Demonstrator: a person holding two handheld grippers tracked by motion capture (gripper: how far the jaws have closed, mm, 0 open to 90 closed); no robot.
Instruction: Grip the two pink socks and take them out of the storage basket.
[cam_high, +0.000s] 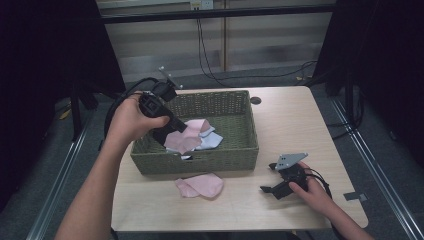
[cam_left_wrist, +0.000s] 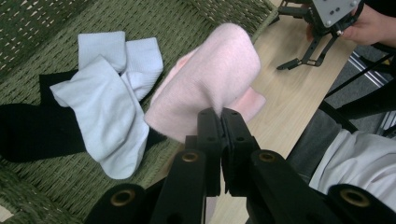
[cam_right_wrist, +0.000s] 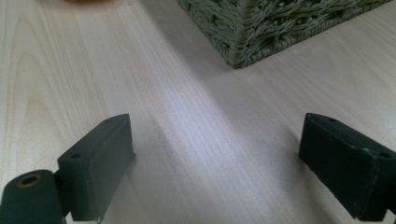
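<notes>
My left gripper (cam_high: 176, 131) hangs over the green woven basket (cam_high: 240, 152), shut on a pink sock (cam_high: 183, 140) that dangles from its jaws. Seen from the left gripper view, the pink sock (cam_left_wrist: 205, 86) hangs pinched in the closed gripper (cam_left_wrist: 220, 116), above the basket's near wall. In the basket lie pale blue socks (cam_left_wrist: 109, 100) and a black sock (cam_left_wrist: 28, 133). Another pink sock (cam_high: 202, 185) lies on the table in front of the basket. My right gripper (cam_high: 267, 177) rests open on the table at the right, nothing between its fingertips (cam_right_wrist: 100, 154).
The wooden table (cam_high: 290, 125) has free room to the right of the basket. A basket corner (cam_right_wrist: 243, 51) stands ahead of the right gripper. A strip of tape (cam_high: 356, 196) lies at the table's right edge. Cables (cam_high: 210, 60) run over the floor behind.
</notes>
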